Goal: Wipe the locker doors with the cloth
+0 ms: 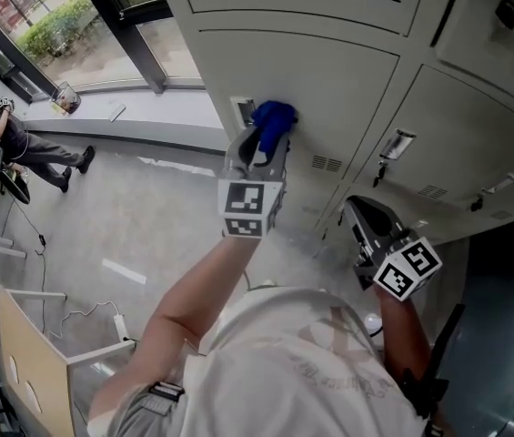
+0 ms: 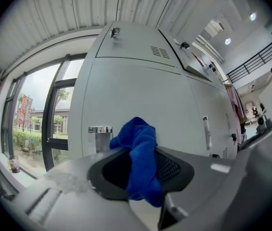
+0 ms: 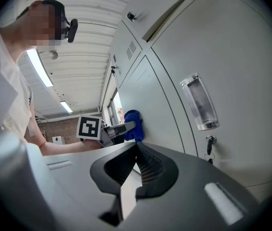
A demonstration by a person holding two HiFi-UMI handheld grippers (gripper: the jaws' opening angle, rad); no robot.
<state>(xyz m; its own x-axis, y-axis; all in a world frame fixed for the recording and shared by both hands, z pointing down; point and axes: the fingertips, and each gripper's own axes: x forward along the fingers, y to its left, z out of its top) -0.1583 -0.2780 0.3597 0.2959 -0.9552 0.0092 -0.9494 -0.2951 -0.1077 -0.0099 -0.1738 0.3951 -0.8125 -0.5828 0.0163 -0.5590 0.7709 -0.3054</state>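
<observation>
Left gripper (image 2: 138, 166) clamped on the blue cloth (image 2: 139, 138). Cloth bunched, pressed against grey locker door (image 2: 140, 88), just right of its metal fitting (image 2: 100, 129). Right gripper (image 3: 136, 147): jaws together, nothing between them, near the neighbouring door (image 3: 232, 52) to the right.

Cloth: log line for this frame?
left gripper: shut on blue cloth | blue cloth: against locker door | right gripper: shut, empty
</observation>
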